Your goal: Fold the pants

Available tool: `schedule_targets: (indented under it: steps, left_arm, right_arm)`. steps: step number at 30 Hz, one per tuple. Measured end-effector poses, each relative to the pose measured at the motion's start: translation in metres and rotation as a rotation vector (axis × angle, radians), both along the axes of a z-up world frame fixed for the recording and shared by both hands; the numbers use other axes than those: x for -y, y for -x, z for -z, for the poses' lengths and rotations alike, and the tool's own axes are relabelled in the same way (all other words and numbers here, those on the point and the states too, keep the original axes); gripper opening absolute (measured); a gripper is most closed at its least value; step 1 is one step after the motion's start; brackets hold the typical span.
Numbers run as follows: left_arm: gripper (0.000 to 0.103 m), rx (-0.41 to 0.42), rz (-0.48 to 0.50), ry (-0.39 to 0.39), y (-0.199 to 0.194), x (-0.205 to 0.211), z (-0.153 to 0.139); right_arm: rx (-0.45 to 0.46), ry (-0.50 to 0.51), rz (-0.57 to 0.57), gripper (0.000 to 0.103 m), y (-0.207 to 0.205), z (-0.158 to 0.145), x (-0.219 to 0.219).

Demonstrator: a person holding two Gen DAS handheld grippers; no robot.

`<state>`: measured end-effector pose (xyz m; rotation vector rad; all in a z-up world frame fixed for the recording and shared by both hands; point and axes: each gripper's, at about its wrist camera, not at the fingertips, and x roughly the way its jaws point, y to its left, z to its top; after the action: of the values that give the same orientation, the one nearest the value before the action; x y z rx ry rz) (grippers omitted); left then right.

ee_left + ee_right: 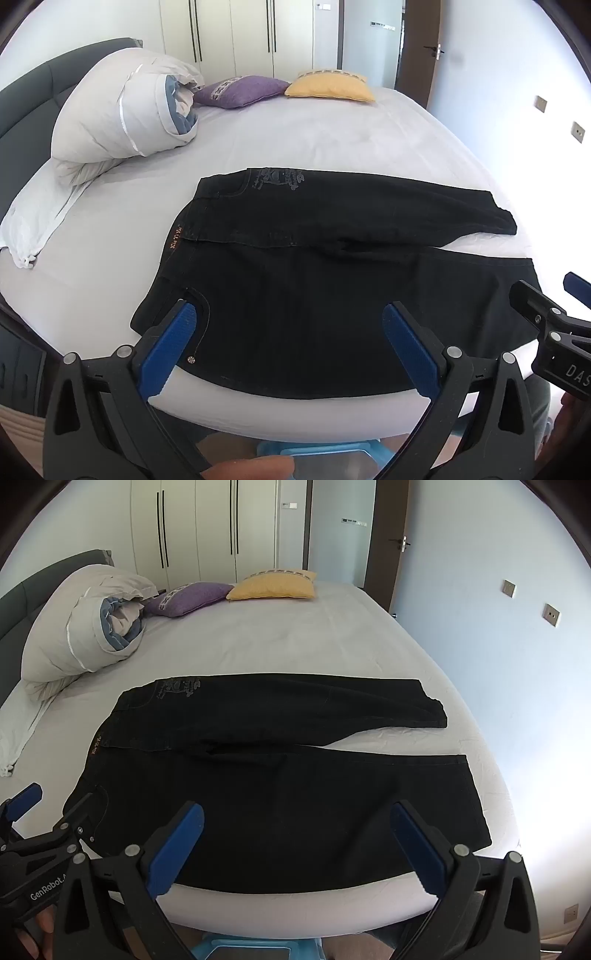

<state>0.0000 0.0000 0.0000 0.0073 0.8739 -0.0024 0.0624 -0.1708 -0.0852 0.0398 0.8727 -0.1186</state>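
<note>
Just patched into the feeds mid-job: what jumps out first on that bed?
The black pants dominate, spread flat across the near part of the white bed, waistband to the left, both legs running right and slightly parted. Both open hand-held grippers hover over the near edge, the left hand-held gripper by the waist pocket, the right hand-held gripper over the nearer leg. At the far side lie a rolled duvet, a purple cushion and a yellow cushion.

Pants (314, 280) flat on bed (295, 140), pillows (280, 88) behind
</note>
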Motion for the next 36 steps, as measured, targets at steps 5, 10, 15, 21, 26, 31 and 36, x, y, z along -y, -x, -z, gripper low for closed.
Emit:
schedule_targets:
  steps: [5, 10, 15, 21, 26, 31, 36]
  left_arm:
    - [0.103, 0.005, 0.001, 0.0, 0.0, 0.0, 0.0]
    - [0.103, 0.005, 0.001, 0.0, 0.0, 0.0, 0.0]
    - [0.103, 0.004, -0.003, -0.001, 0.002, 0.0, 0.001]
    - [0.103, 0.001, -0.005, -0.002, 0.009, -0.002, 0.011]
    - [0.103, -0.004, -0.004, 0.0, 0.003, -0.004, 0.015]
    - [0.103, -0.005, -0.005, 0.001, 0.003, -0.005, 0.015]
    - [0.103, -0.007, -0.003, 0.001, 0.003, -0.006, 0.016]
  right_arm:
    - [-0.004, -0.003, -0.006, 0.103, 0.0, 0.001, -0.002]
    - [-0.002, 0.006, -0.012, 0.103, -0.002, 0.002, -0.007]
    - [-0.004, 0.012, -0.013, 0.103, 0.001, 0.006, -0.01]
    - [-0.004, 0.015, -0.015, 0.103, 0.001, 0.007, -0.01]
    - [-0.006, 0.018, -0.015, 0.103, 0.002, 0.009, -0.012]
    - [-0.006, 0.02, -0.016, 0.103, 0.002, 0.01, -0.012]
    - [-0.008, 0.018, -0.017, 0.103, 0.002, 0.013, -0.012]
